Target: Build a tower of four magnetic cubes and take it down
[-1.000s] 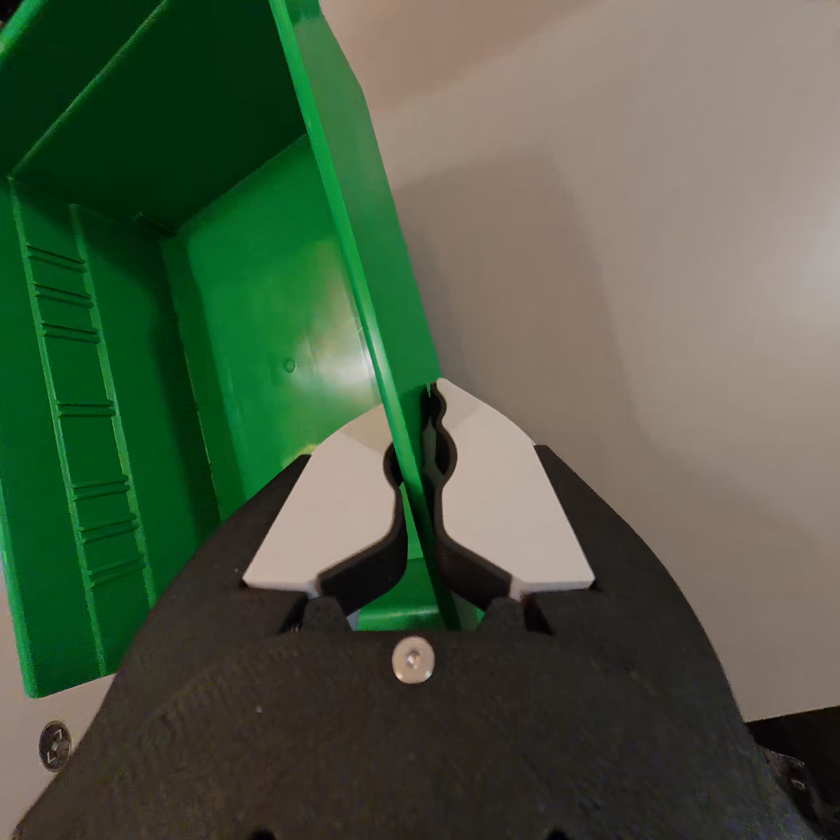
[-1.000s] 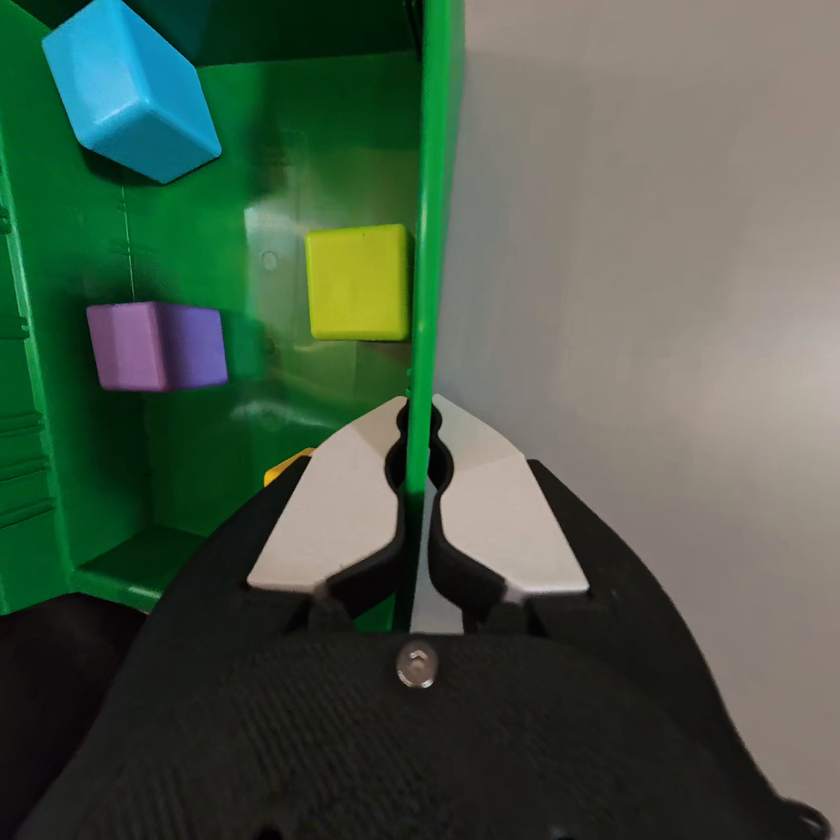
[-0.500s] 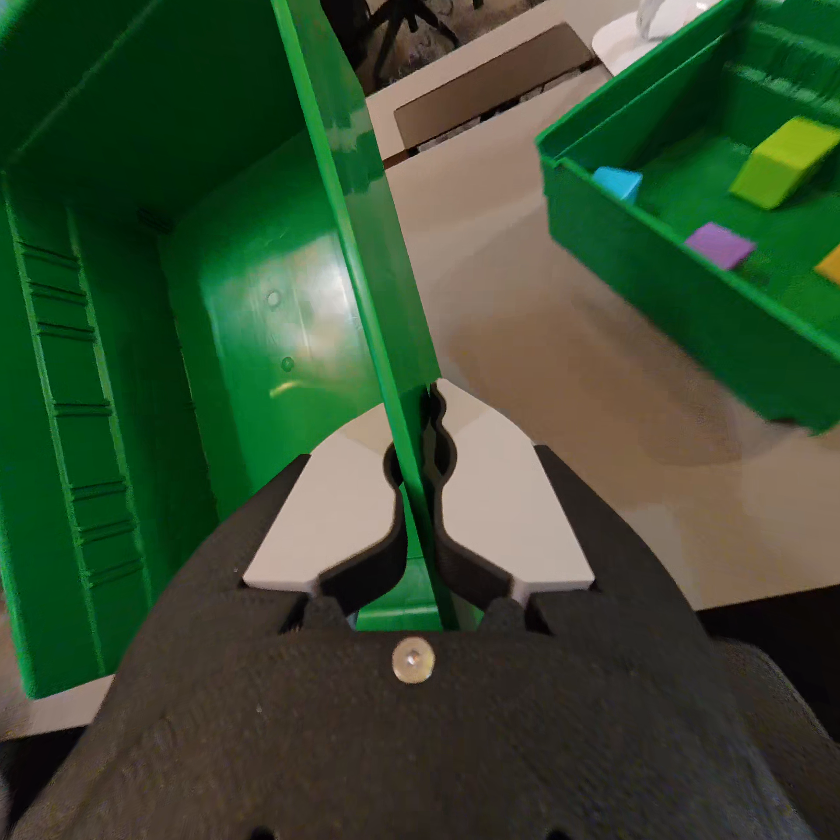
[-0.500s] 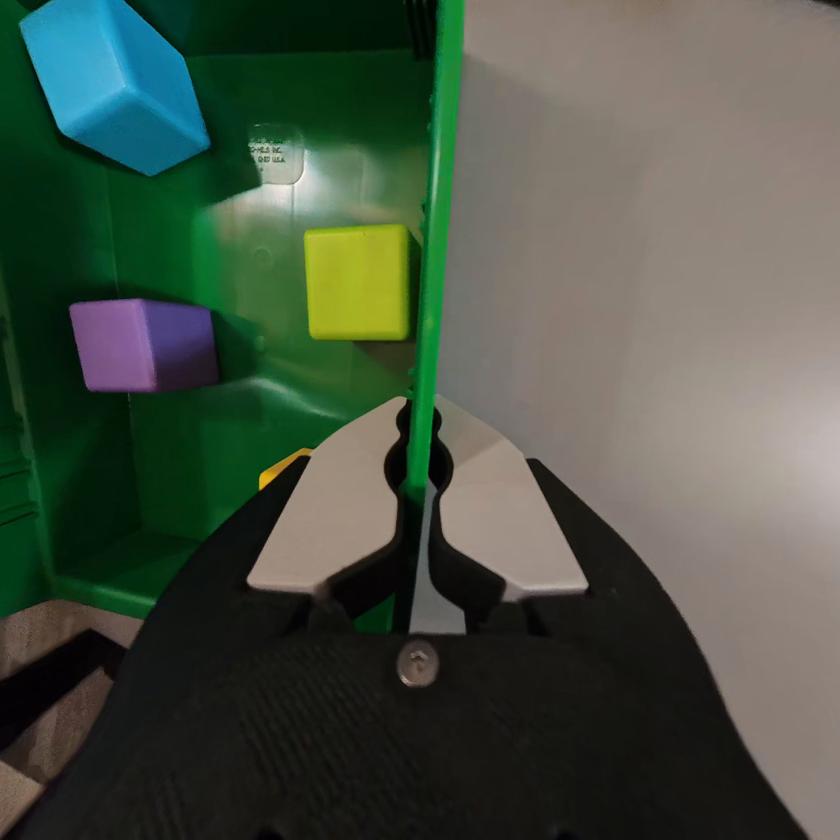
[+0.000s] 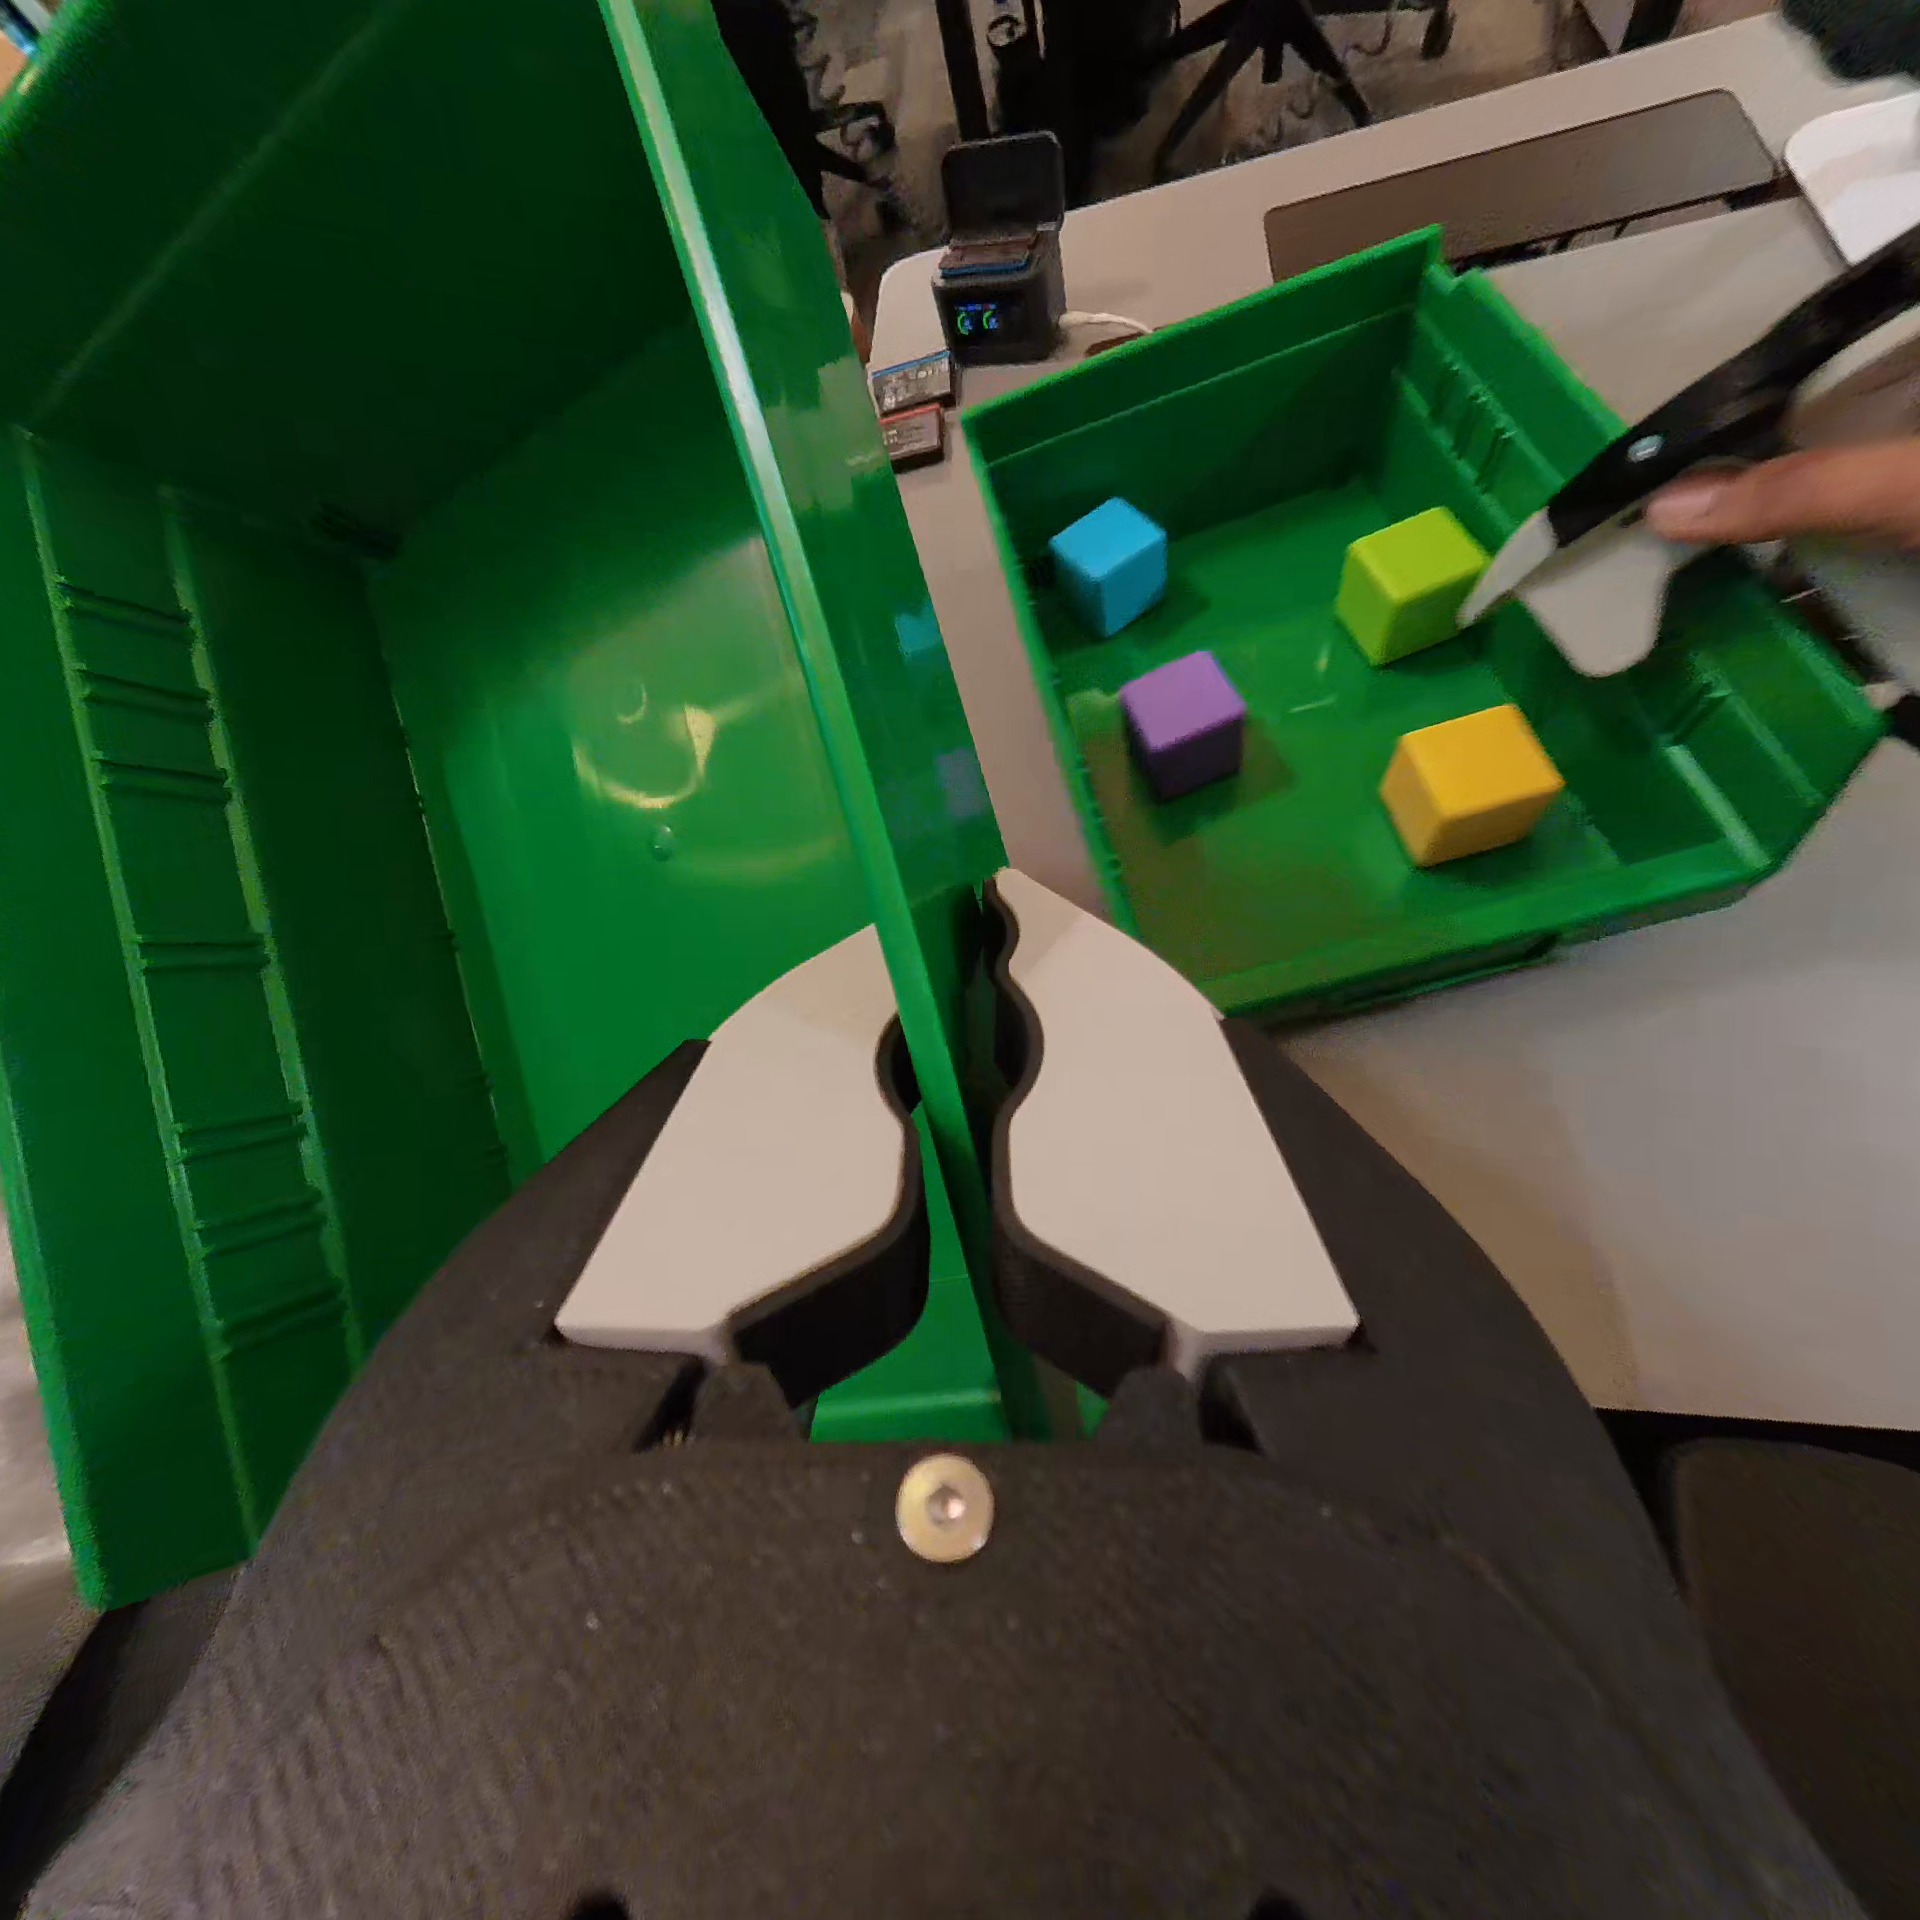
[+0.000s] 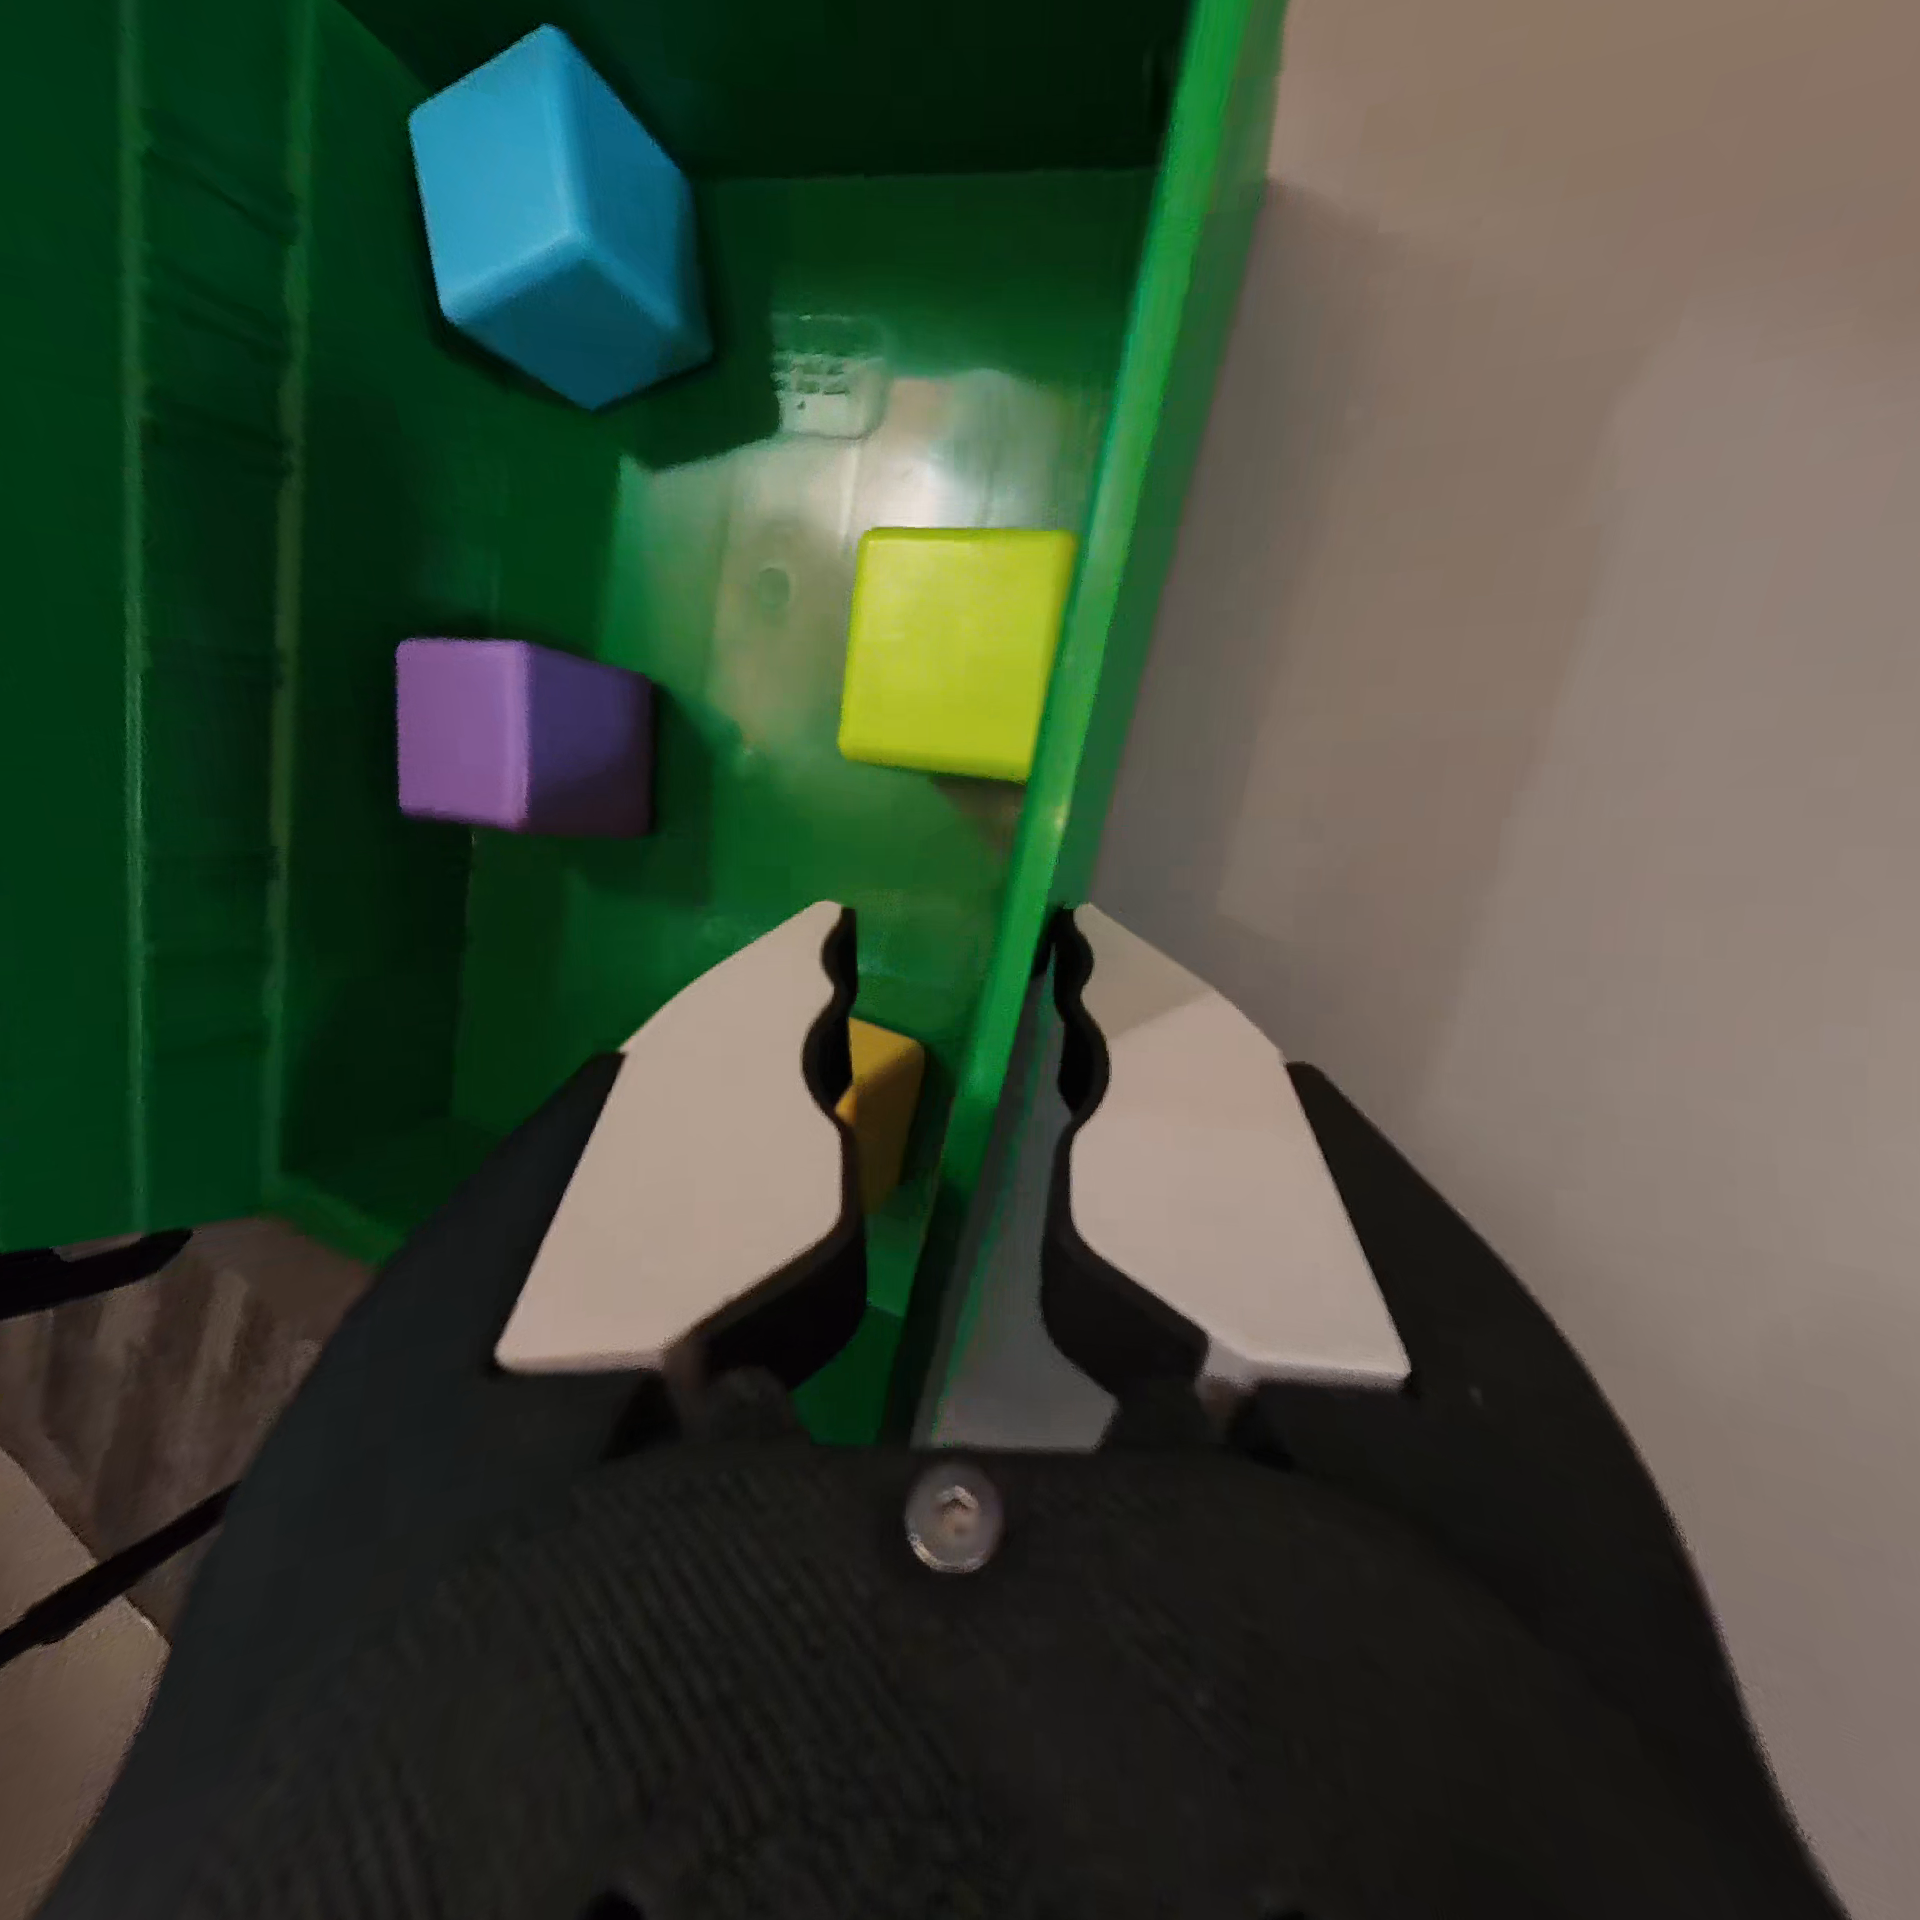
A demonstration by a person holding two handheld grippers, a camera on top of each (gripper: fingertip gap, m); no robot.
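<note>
My left gripper (image 5: 956, 914) is shut on the side wall of an empty green bin (image 5: 312, 520) and holds it tilted on its side. A second green bin (image 5: 1195, 343) rests on the table to the right. It holds a blue cube (image 5: 1107, 561), a purple cube (image 5: 1184, 722), a lime cube (image 5: 1403, 582) and a yellow cube (image 5: 1470, 784). My right gripper (image 6: 951, 920) is open, with its jaws either side of that bin's wall (image 6: 1143, 520), near the lime cube (image 6: 951, 649) and the yellow cube (image 6: 883, 1101). It also shows in the left wrist view (image 5: 1538, 623).
The grey table (image 5: 1455, 1195) carries a black device with a small lit screen (image 5: 1003, 260), small cards (image 5: 914, 384) beside it, a dark pad (image 5: 1507, 197) and a white object (image 5: 1860, 166) at the back. A hand (image 5: 1787, 509) holds the right gripper. Tripod legs stand behind. The gap from one gripper's tips to the other's is roughly 30 cm.
My right gripper has opened and let go of the cube bin's wall. The cube bin has come down onto the table. My left gripper still grips the empty bin.
</note>
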